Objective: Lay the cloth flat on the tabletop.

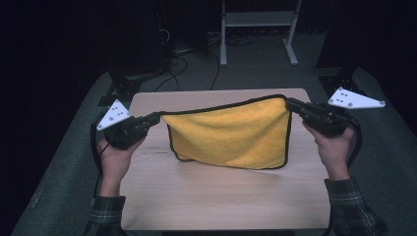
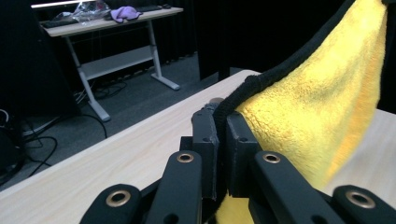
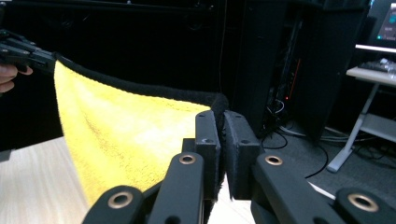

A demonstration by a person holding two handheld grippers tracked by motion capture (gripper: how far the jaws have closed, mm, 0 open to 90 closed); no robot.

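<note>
Two grippers, left and right, pinch the yellow microfiber cloth's top corners with closed fingers (hem taut), so keep both hands level above the tabletop.

The cloth is showing bright yellow with a black stitched border, and the table under it is showing pale wood grain. The left gripper and right gripper are showing black, each carrying a light grey plate. The sleeves are showing dark green plaid.
</note>
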